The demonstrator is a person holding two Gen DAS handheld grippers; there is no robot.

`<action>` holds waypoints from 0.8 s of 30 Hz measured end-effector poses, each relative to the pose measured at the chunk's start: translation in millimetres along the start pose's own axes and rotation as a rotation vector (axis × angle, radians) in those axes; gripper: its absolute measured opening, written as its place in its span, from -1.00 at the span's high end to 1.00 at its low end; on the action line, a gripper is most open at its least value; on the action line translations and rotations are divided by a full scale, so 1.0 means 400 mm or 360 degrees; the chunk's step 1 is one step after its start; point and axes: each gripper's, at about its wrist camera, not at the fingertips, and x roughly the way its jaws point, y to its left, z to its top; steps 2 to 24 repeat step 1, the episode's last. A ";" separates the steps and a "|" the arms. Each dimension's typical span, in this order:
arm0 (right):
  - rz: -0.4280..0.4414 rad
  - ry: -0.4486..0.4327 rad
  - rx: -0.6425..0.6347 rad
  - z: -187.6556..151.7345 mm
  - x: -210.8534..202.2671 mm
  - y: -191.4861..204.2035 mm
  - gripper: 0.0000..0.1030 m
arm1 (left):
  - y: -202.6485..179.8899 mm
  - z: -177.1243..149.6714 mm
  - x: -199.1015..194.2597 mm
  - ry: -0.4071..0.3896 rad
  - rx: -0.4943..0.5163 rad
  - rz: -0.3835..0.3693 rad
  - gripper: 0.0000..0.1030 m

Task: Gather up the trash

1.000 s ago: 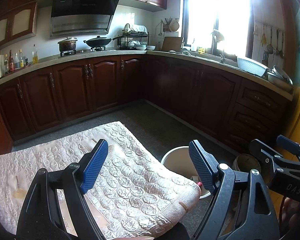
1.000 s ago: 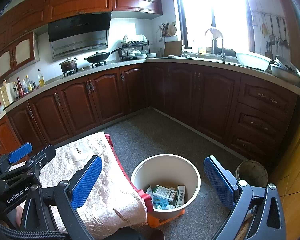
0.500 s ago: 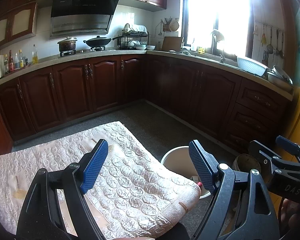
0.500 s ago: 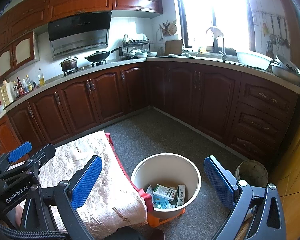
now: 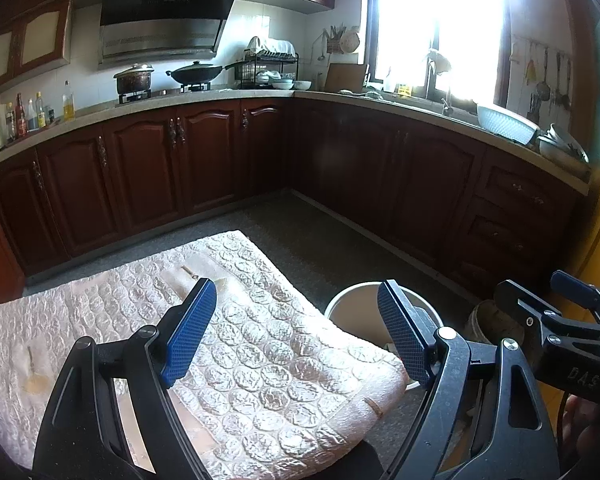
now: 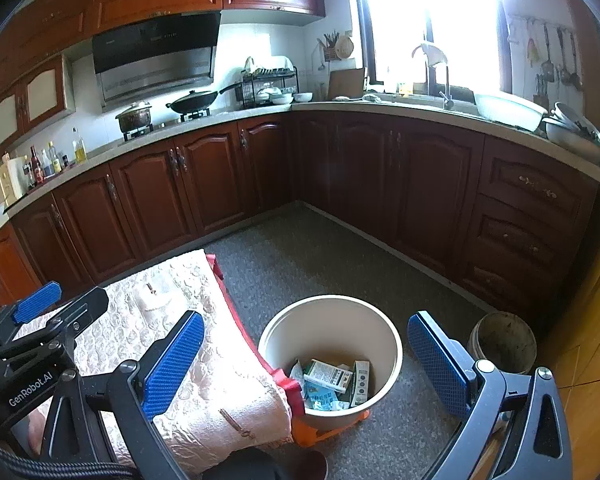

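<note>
While my left fingers [image 5: 292,332] hang spread over the table [image 5: 284,376], my right fingers [image 6: 300,364] gape above the bin [image 6: 394,344] (cartons [image 6: 332,376] inside), gripping nothing.

Dark red-brown wooden cabinets [image 6: 204,184] line an L-shaped kitchen under a pale countertop [image 6: 380,110], with a range hood [image 6: 156,56] on the far left wall. Strong daylight floods the far right window [image 6: 432,20] above grey speckled floor [image 6: 320,252].
</note>
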 end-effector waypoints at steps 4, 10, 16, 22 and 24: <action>0.0000 0.0005 -0.0003 -0.001 0.004 0.003 -0.96 | 0.004 -0.002 0.003 0.0004 -0.0005 0.0001 -0.60; 0.0000 0.0005 -0.0003 -0.001 0.004 0.003 -0.96 | 0.004 -0.002 0.003 0.0004 -0.0005 0.0001 -0.60; 0.0000 0.0005 -0.0003 -0.001 0.004 0.003 -0.96 | 0.004 -0.002 0.003 0.0004 -0.0005 0.0001 -0.60; 0.0000 0.0005 -0.0003 -0.001 0.004 0.003 -0.96 | 0.004 -0.002 0.003 0.0004 -0.0005 0.0001 -0.60; 0.0000 0.0005 -0.0003 -0.001 0.004 0.003 -0.96 | 0.004 -0.002 0.003 0.0004 -0.0005 0.0001 -0.60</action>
